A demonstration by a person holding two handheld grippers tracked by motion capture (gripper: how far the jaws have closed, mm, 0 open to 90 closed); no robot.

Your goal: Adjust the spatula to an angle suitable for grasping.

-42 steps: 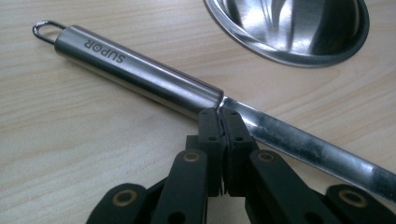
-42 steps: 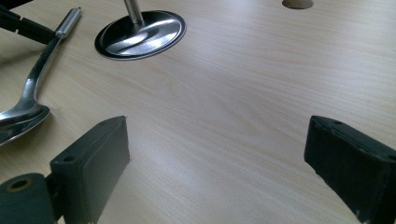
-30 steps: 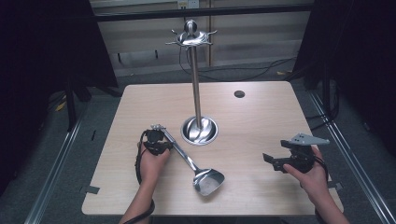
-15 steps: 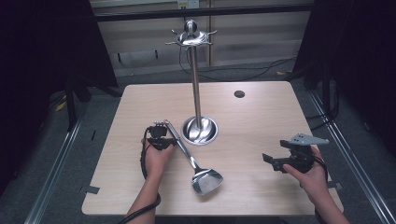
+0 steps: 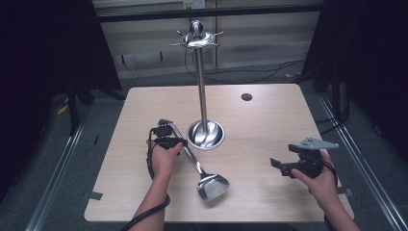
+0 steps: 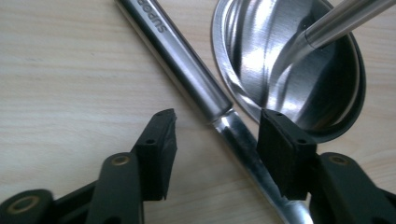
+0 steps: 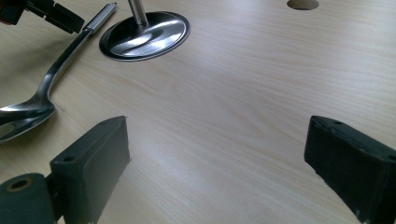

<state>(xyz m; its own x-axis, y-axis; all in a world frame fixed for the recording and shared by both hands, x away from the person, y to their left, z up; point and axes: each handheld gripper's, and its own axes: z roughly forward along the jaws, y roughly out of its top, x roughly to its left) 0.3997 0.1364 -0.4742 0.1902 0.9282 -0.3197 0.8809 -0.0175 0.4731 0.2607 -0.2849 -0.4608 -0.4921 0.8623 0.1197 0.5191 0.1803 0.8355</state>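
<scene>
One spatula [image 5: 197, 161], handle toward stand [image 5: 204, 130]

A: Table [image 5: 269, 130] finish?
B: Pale wood grain, with one dark round hole [image 5: 246, 96].
A: Stand [image 5: 202, 86] and spatula [image 5: 199, 167]?
B: Both polished silver steel; the spatula handle carries dark lettering.
A: Grippers?
B: Left gripper [image 6: 217, 147] and right gripper [image 7: 219, 175]: black jaws. A grey plate [image 5: 312, 143] tops the right one.

Engraved lettering on spatula handle [image 6: 180, 58], left gripper view: upside down, cut by the frame edge, visible part roughly "SUPOR", uncertain. No other legible text, labels or numbers elsewhere.
</scene>
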